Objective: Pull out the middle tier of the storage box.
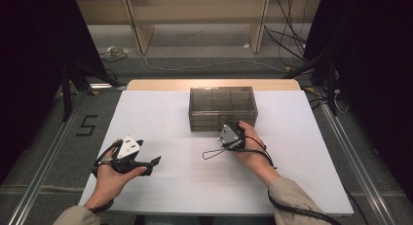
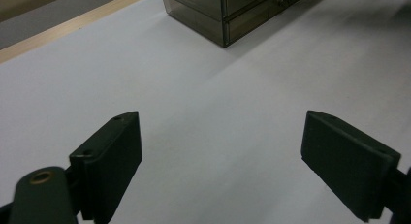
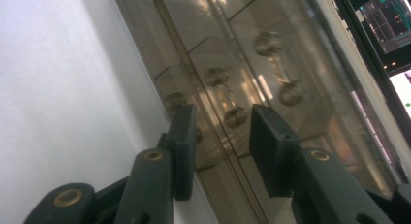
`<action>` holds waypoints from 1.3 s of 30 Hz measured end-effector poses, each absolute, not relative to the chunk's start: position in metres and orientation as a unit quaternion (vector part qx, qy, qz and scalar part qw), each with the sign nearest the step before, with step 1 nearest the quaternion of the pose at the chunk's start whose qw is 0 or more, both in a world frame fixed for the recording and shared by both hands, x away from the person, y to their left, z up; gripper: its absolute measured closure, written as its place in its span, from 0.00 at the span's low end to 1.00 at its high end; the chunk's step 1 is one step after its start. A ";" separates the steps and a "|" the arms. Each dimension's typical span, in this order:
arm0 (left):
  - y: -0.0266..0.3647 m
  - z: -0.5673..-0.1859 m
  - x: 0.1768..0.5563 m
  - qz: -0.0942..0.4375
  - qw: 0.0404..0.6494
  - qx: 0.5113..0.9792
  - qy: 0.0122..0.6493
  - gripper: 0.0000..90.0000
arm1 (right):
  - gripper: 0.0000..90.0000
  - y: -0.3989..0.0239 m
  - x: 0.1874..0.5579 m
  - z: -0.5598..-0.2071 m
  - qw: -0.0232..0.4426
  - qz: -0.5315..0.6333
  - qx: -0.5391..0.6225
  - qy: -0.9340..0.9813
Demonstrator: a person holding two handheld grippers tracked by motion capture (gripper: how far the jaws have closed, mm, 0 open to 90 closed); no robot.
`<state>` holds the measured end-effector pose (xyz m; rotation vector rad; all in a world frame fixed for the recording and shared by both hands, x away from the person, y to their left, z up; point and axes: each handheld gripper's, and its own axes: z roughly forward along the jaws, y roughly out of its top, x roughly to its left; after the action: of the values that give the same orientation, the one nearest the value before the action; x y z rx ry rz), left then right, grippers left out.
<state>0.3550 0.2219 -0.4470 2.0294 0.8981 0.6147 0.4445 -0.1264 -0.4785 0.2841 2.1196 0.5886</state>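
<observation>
A smoky transparent drawer box (image 1: 222,107) stands at the middle back of the white table top (image 1: 160,113). My right gripper (image 1: 233,126) is up against its front face, held by a hand coming from the lower right. In the right gripper view the jaws (image 3: 223,136) stand partly apart on either side of a clear bar handle (image 3: 224,95) on a drawer front, and the pads do not visibly press on it. A second handle (image 3: 278,64) sits beside it. My left gripper (image 1: 148,154) rests near the table's front left, open (image 2: 223,151), with nothing between its jaws. The box's corner (image 2: 228,20) lies far ahead of it.
A wooden strip (image 1: 214,84) edges the table's far side. Behind it stand wooden shelf legs (image 1: 141,30) with cables on the floor (image 1: 287,40). Metal rails (image 1: 44,161) run along both sides, and a "5" mark (image 1: 86,125) is on the floor at left.
</observation>
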 end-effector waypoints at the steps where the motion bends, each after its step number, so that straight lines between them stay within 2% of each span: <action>1: 0.222 -0.447 0.355 0.244 0.407 0.805 0.356 0.17 | 0.72 -0.124 0.446 -0.480 0.450 0.232 0.113 0.855; 17: 0.221 -0.447 0.355 0.243 0.407 0.806 0.354 0.17 | 0.86 -0.109 0.444 -0.485 0.521 0.146 0.070 0.838; 28: 0.221 -0.447 0.355 0.245 0.406 0.807 0.352 0.18 | 0.88 -0.100 0.440 -0.493 0.562 0.091 0.034 0.821; 39: 0.221 -0.447 0.355 0.247 0.404 0.808 0.351 0.18 | 0.89 -0.100 0.440 -0.492 0.563 0.080 0.022 0.823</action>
<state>0.3550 0.2209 -0.4470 2.0387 0.8869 0.6230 0.4396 -0.0997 -0.4923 0.0522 1.9369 0.1875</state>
